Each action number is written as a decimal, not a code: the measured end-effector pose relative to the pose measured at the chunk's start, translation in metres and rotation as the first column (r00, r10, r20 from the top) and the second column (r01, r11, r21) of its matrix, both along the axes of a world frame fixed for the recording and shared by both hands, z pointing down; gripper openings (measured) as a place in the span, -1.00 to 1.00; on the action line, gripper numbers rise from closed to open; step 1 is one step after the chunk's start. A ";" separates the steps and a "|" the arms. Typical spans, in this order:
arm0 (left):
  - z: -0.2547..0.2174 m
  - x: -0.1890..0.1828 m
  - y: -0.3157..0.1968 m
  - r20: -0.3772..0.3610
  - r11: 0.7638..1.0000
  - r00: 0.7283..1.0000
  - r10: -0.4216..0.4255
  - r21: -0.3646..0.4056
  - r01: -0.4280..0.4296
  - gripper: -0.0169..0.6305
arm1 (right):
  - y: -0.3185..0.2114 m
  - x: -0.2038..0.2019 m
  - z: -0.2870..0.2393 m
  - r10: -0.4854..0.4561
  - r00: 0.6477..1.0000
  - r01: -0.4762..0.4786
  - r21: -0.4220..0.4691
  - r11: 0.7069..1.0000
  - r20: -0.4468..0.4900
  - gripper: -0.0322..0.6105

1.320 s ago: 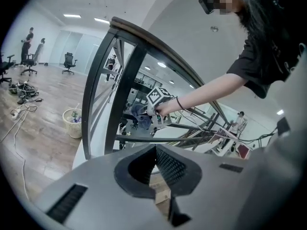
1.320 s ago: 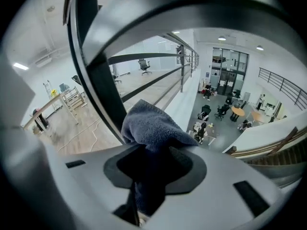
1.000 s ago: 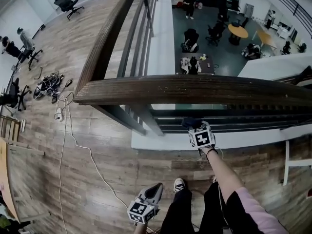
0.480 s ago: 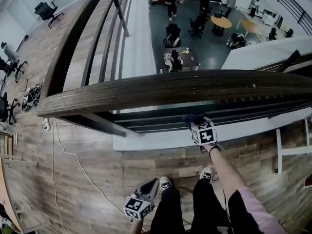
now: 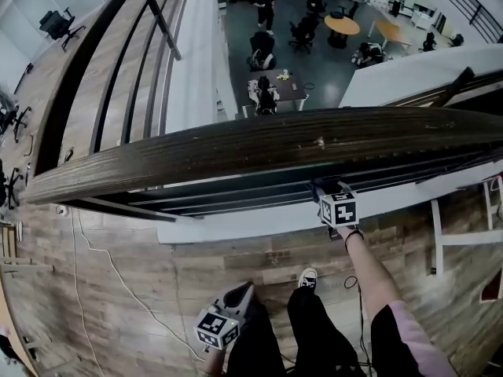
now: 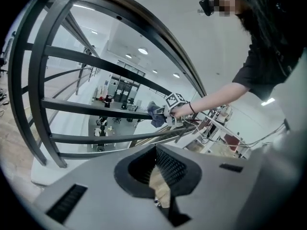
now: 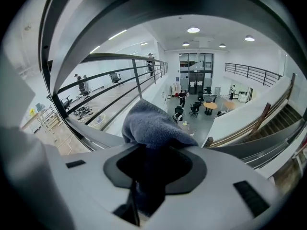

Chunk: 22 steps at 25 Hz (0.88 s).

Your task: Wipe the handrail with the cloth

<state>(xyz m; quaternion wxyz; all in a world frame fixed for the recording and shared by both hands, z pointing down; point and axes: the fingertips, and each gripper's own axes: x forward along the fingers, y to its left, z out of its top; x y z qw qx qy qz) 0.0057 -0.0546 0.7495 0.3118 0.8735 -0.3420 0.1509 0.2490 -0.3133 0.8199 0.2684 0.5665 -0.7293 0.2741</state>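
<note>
Cloth: a grey-blue cloth [image 7: 153, 123] is clamped in the right gripper, with a bunched fold left sticking out past the jaws so that soft fabric, not plastic, would be brought against the rail.
Right gripper: the right gripper [image 5: 332, 195] is closed on the cloth and held out at arm's length, just under the near edge of the top rail and in front of the lower bars. Contact between cloth and top rail cannot be confirmed; in the left gripper view the cloth is seen level with one of the bars.
Left gripper: the left gripper [image 5: 238, 298] is kept low beside the person's legs [image 5: 314, 332], well apart from the railing. Only a narrow gap is shown between its jaws, and nothing is held in it. It is judged to be parked there because the wipe needs one tool only.
Handrail: the handrail [image 5: 259, 144], a broad, dark, grooved wooden rail, is seen running across the head view from lower left to upper right. Its top face is bare, and no wiping stroke along it can be judged as done.
Lower bars: the dark lower bars [image 5: 236, 193] are set beneath the rail, above a white ledge [image 5: 236, 226].
Next move: the cloth is judged to need lifting over the near edge and pressing flat on top.
Lower hall: beyond the railing, a lower hall [image 5: 314, 53] with desks and chairs is seen far below; a firm grip is needed, since a dropped cloth could fall there.
</note>
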 end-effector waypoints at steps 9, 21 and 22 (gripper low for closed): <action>0.017 0.115 -0.025 -0.015 0.999 0.999 0.051 -0.017 -0.051 -0.95 | 0.001 0.161 0.002 0.070 0.997 -0.070 0.034 0.997 -0.025 -0.58; 0.017 0.200 -0.041 -0.020 0.991 0.991 0.136 -0.016 -0.136 -0.95 | 0.027 0.332 0.001 0.209 0.966 -0.212 -0.005 0.977 -0.152 -0.58; 0.016 0.201 -0.041 -0.016 0.990 0.990 0.137 -0.017 -0.137 -0.95 | 0.030 0.333 0.000 0.214 0.966 -0.217 -0.004 0.976 -0.143 -0.58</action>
